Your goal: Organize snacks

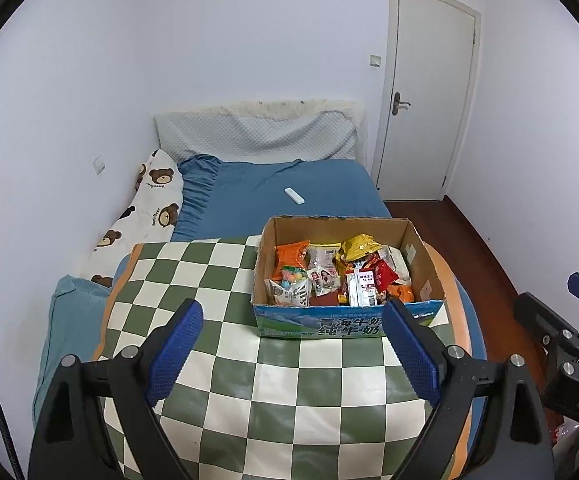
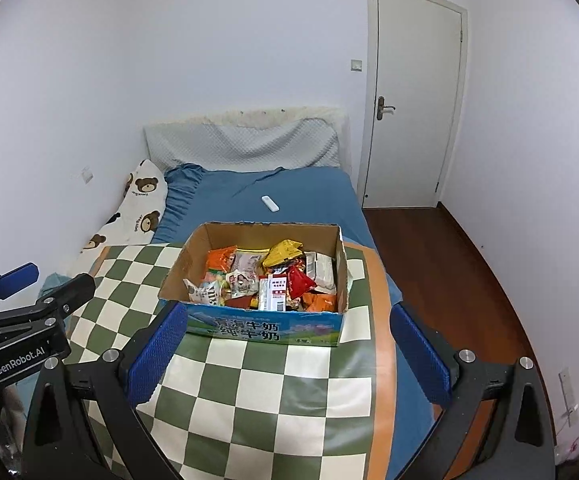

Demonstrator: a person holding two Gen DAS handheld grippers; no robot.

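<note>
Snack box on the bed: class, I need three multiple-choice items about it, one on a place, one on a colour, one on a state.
1. Where does the box stand?
A. on the checked mat
B. on the floor
C. on the pillow

2. What colour is the sheet?
A. red
B. blue
C. yellow

3. How is the left hand-held gripper?
A. shut on a snack
B. shut and empty
C. open and empty

Answers: 1 A, the box rests on the green and white squares. 2 B, the sheet behind the box is blue. 3 C, its blue pads stand wide apart with nothing between them.
</note>
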